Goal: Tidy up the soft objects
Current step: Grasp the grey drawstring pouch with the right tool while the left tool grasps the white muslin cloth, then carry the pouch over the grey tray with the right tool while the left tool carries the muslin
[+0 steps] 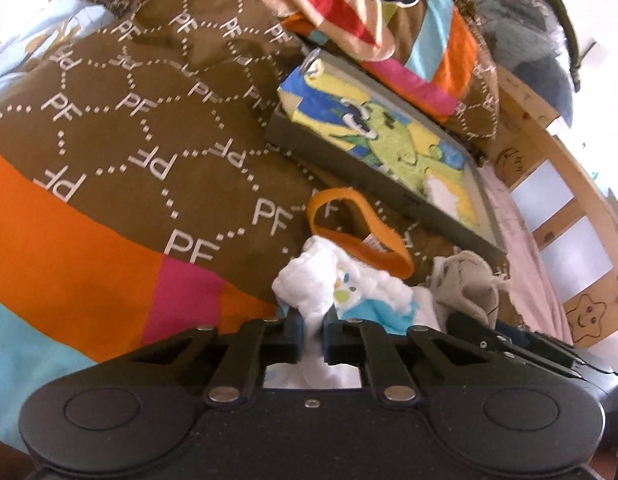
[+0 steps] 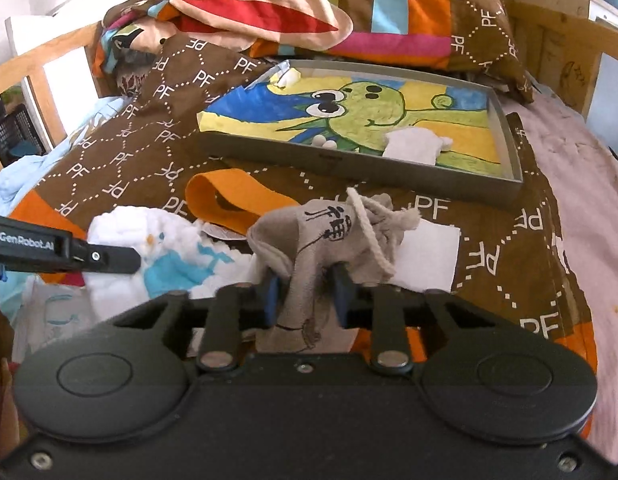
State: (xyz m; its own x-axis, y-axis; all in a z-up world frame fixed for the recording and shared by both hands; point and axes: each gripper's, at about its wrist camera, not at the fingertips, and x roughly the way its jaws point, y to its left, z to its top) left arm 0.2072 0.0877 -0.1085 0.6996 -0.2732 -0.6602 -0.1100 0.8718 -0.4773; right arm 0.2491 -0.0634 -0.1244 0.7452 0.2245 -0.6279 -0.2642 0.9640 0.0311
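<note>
My left gripper (image 1: 312,330) is shut on a white cloth with blue print (image 1: 341,288), which bunches up ahead of its fingers; the same cloth (image 2: 165,256) lies at the left in the right wrist view, with the left gripper (image 2: 109,258) beside it. My right gripper (image 2: 307,294) is shut on a grey drawstring pouch (image 2: 329,232) with black characters, held above the bed; the pouch also shows in the left wrist view (image 1: 465,284). A grey tray (image 2: 513,148) lined with a green cartoon picture holds a small white cloth (image 2: 411,142). An orange band (image 2: 229,200) lies on the blanket.
A brown PF-patterned blanket (image 2: 141,148) covers the bed. A monkey-face bedding pile (image 2: 289,4) sits behind the tray. A flat white cloth (image 2: 429,252) lies under the pouch. Pink sheet (image 2: 581,216) and wooden bed rail (image 2: 549,36) are at the right.
</note>
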